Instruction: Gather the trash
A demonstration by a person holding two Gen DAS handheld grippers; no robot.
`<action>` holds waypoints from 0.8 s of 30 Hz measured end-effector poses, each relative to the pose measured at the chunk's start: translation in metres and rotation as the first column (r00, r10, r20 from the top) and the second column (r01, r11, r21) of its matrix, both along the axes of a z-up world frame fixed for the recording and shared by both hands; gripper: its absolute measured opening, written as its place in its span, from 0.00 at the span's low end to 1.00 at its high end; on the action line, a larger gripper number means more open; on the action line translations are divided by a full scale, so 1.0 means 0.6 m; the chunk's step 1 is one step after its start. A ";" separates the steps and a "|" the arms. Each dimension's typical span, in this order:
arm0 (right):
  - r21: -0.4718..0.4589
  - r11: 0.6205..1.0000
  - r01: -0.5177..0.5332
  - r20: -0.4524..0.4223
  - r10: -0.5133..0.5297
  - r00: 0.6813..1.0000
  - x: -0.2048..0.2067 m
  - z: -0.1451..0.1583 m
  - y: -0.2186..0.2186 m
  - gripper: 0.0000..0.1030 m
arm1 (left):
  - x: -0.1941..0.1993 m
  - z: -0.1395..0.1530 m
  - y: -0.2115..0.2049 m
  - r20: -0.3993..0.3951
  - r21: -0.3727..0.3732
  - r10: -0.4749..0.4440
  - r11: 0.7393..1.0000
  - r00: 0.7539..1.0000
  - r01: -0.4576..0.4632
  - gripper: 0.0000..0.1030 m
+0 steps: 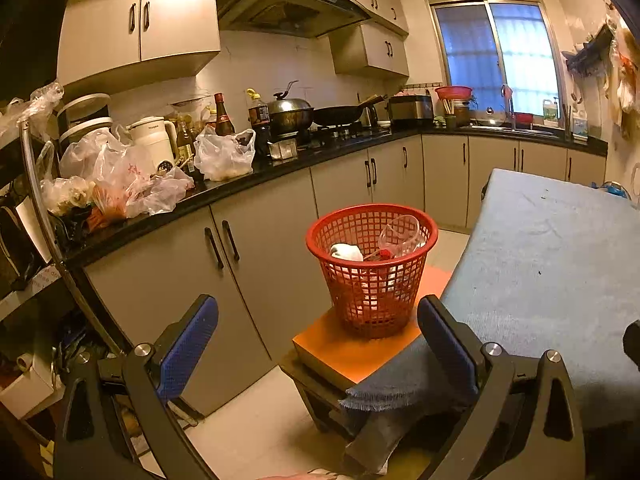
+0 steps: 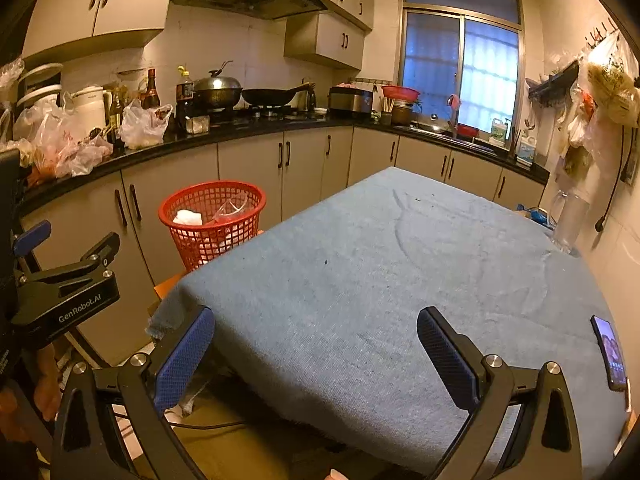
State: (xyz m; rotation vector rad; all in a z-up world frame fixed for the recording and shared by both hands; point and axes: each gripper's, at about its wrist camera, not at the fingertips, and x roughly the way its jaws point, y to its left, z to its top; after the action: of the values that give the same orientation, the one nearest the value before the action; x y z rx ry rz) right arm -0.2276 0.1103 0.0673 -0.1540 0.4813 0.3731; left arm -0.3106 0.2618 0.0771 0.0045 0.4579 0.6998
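Note:
A red mesh basket (image 1: pixel 372 272) stands on an orange stool (image 1: pixel 352 348) beside the table. Inside it lie a clear plastic cup (image 1: pixel 400 234), white crumpled paper (image 1: pixel 346 252) and a small red bit. In the right wrist view the basket (image 2: pixel 212 220) sits left of the table. My left gripper (image 1: pixel 318 328) is open, below and in front of the basket, with nothing between its fingers. My right gripper (image 2: pixel 316 340) is open over the near edge of the blue-clothed table (image 2: pixel 380 272), holding nothing. The left gripper's body (image 2: pixel 64 292) shows at the far left.
A black counter (image 1: pixel 280 168) along the wall carries plastic bags (image 1: pixel 120 176), bottles, a kettle and pans. A phone (image 2: pixel 610 354) lies on the table's right edge and a clear jug (image 2: pixel 570 220) stands at its far right. Cabinets run below the counter.

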 end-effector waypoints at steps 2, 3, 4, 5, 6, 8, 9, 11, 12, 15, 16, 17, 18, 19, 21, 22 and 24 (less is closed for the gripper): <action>-0.002 1.000 -0.001 -0.002 0.001 1.000 0.001 -0.001 0.000 1.00 | 0.000 -0.002 -0.001 0.003 0.002 0.007 1.000 1.000 -0.007 0.96; -0.001 1.000 0.001 -0.002 -0.001 1.000 0.000 -0.002 0.000 1.00 | 0.001 -0.005 0.000 0.001 0.003 0.008 1.000 1.000 -0.008 0.96; 0.000 1.000 0.003 -0.004 -0.003 1.000 0.000 -0.003 0.000 1.00 | 0.002 -0.007 0.000 -0.002 0.001 0.007 1.000 1.000 -0.007 0.96; 0.001 1.000 0.004 -0.008 -0.004 1.000 0.001 -0.004 -0.001 1.00 | 0.004 -0.009 0.000 -0.006 -0.002 0.005 1.000 1.000 -0.005 0.96; 0.001 1.000 0.004 -0.011 -0.004 1.000 0.002 -0.006 -0.001 1.00 | 0.004 -0.010 0.001 -0.008 -0.003 0.004 1.000 1.000 -0.004 0.96; -0.002 1.000 0.005 -0.018 -0.005 1.000 0.003 -0.008 0.001 1.00 | 0.006 -0.012 0.000 -0.013 -0.001 0.001 1.000 1.000 -0.001 0.96; -0.003 1.000 0.004 -0.020 -0.004 1.000 0.004 -0.009 0.002 1.00 | 0.007 -0.013 -0.001 -0.015 -0.001 0.001 1.000 1.000 -0.001 0.96; -0.006 1.000 0.001 -0.022 -0.001 1.000 0.004 -0.011 0.003 1.00 | 0.010 -0.012 0.001 -0.018 -0.006 -0.002 1.000 1.000 0.001 0.96; -0.007 1.000 0.001 -0.022 -0.001 1.000 0.004 -0.011 0.003 1.00 | 0.010 -0.013 0.000 -0.019 -0.007 -0.002 1.000 1.000 0.002 0.96; -0.007 1.000 0.002 -0.025 -0.002 1.000 0.005 -0.012 0.004 1.00 | 0.011 -0.013 0.001 -0.025 -0.007 -0.003 1.000 1.000 0.002 0.96; -0.006 1.000 0.002 -0.025 -0.002 1.000 0.005 -0.012 0.003 1.00 | 0.010 -0.012 0.001 -0.023 -0.007 -0.002 1.000 1.000 0.002 0.96; -0.006 1.000 0.002 -0.028 -0.002 1.000 0.005 -0.013 0.004 1.00 | 0.011 -0.012 0.001 -0.023 -0.009 -0.002 1.000 1.000 0.002 0.96; -0.006 1.000 0.001 -0.030 -0.001 1.000 0.005 -0.013 0.003 1.00 | 0.011 -0.012 0.001 -0.023 -0.009 -0.003 1.000 1.000 0.002 0.96; -0.007 1.000 0.000 -0.031 0.000 1.000 0.006 -0.014 0.003 1.00 | 0.011 -0.012 0.001 -0.023 -0.009 -0.003 1.000 1.000 0.003 0.96; -0.009 1.000 -0.001 -0.031 0.001 1.000 0.006 -0.014 0.004 1.00 | 0.011 -0.012 0.001 -0.024 -0.007 -0.003 1.000 1.000 0.003 0.96; -0.009 1.000 -0.001 -0.031 0.001 1.000 0.006 -0.015 0.004 1.00 | 0.011 -0.012 0.001 -0.025 -0.008 -0.004 1.000 1.000 0.004 0.96; -0.008 1.000 -0.001 -0.032 0.001 0.999 0.007 -0.015 0.004 1.00 | 0.011 -0.013 0.000 -0.030 -0.005 -0.006 1.000 1.000 0.006 0.96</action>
State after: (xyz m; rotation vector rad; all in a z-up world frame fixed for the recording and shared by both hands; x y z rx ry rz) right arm -0.2234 0.1126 0.0584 -0.1566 0.5149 0.3751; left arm -0.3039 0.2621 0.0692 0.0122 0.4881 0.6934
